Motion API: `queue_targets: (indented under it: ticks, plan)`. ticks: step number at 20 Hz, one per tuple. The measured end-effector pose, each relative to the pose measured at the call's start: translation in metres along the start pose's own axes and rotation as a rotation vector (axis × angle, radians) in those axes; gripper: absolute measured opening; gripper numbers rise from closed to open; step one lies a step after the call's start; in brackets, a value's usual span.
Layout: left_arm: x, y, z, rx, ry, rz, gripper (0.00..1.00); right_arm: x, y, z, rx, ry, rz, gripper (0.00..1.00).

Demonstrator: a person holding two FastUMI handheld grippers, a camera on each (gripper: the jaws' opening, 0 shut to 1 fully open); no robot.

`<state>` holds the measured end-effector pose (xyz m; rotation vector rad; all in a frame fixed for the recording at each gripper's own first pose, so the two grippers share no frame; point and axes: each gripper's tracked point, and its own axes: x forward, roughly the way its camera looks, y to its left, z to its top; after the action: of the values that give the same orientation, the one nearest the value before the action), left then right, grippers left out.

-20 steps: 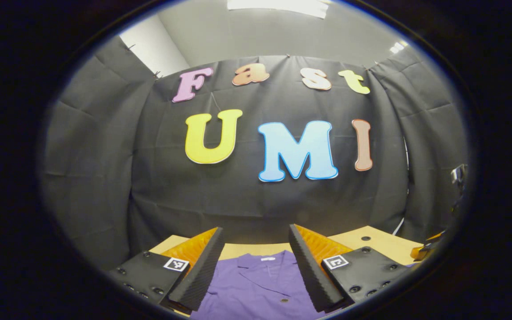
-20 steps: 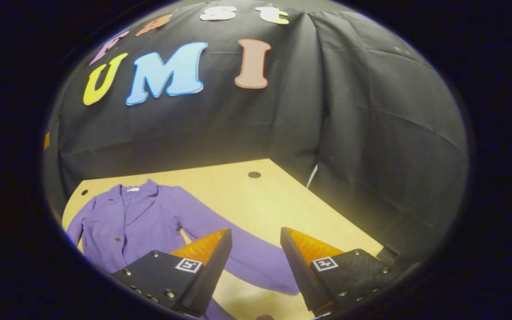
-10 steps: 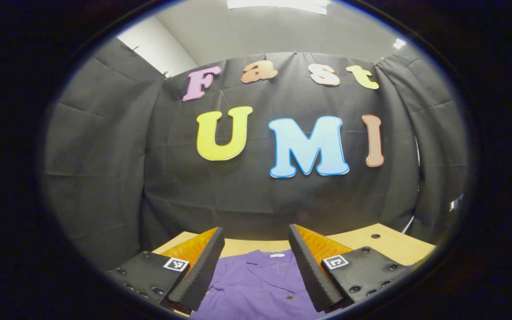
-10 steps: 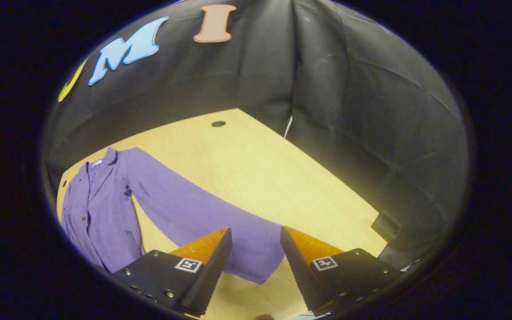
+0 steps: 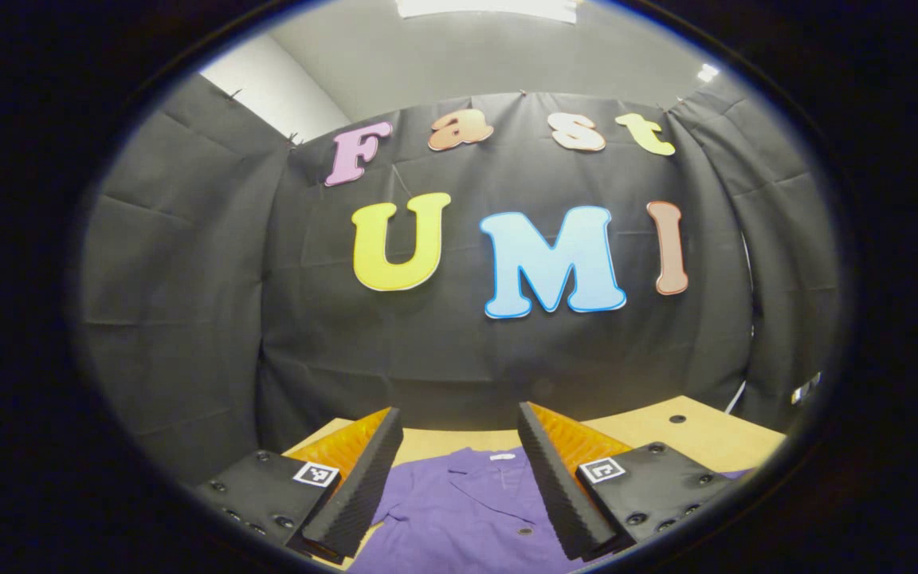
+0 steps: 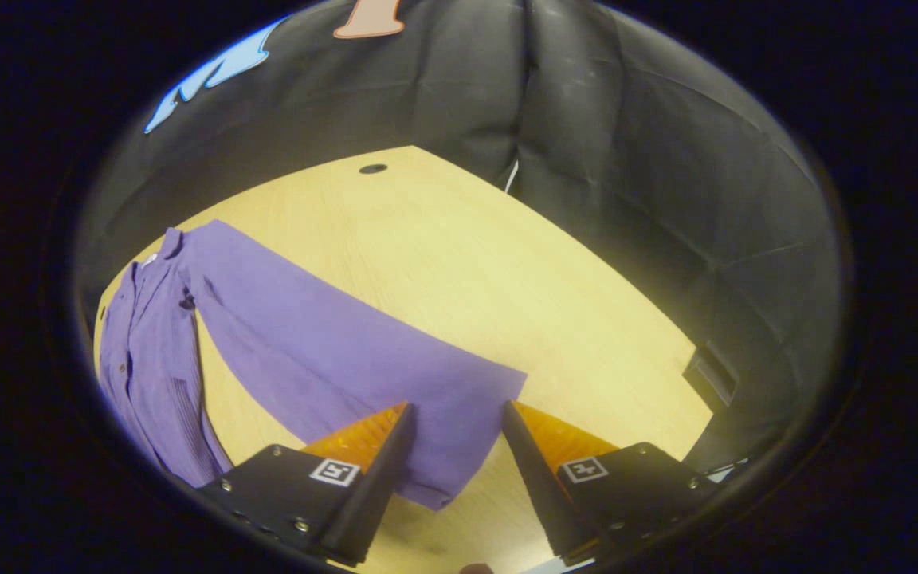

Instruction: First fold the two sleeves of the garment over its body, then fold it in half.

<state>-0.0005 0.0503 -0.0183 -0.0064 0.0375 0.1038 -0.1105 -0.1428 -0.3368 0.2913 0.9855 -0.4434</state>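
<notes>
A purple button-up garment lies flat on the wooden table. Its long sleeve stretches out from the body toward me in the right gripper view. The sleeve's cuff end lies between and just beyond the orange fingers of my right gripper, which is open and hovers above it. In the left gripper view my left gripper is open, held above the garment's collar and button front, with nothing between its fingers.
The table has a small round hole near its far edge. Black cloth walls close in behind and to the right. A dark box-like fitting sits at the table's right edge.
My right gripper has swung right and tipped down toward the sleeve's cuff, which now sits between its fingers. The left gripper has shifted only slightly.
</notes>
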Motion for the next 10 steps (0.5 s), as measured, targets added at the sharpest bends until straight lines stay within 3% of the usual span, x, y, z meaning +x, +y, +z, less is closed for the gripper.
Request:
queue_targets:
  ticks: [2,6,8,10]
  plan:
    - [0.001,0.005,-0.002,0.003,0.004,-0.009,0.94,0.001,0.000,-0.003,0.034,0.009,0.015,0.91]
    - [0.006,0.012,-0.011,-0.016,0.015,-0.039,0.94,0.001,0.002,-0.003,0.052,0.030,0.043,0.90]
    - [0.010,0.014,-0.013,-0.024,0.015,-0.057,0.94,0.002,0.008,-0.002,0.033,0.031,0.065,0.83]
    - [0.014,0.017,-0.016,-0.022,0.011,-0.070,0.94,0.003,0.010,-0.003,0.042,0.041,0.056,0.56]
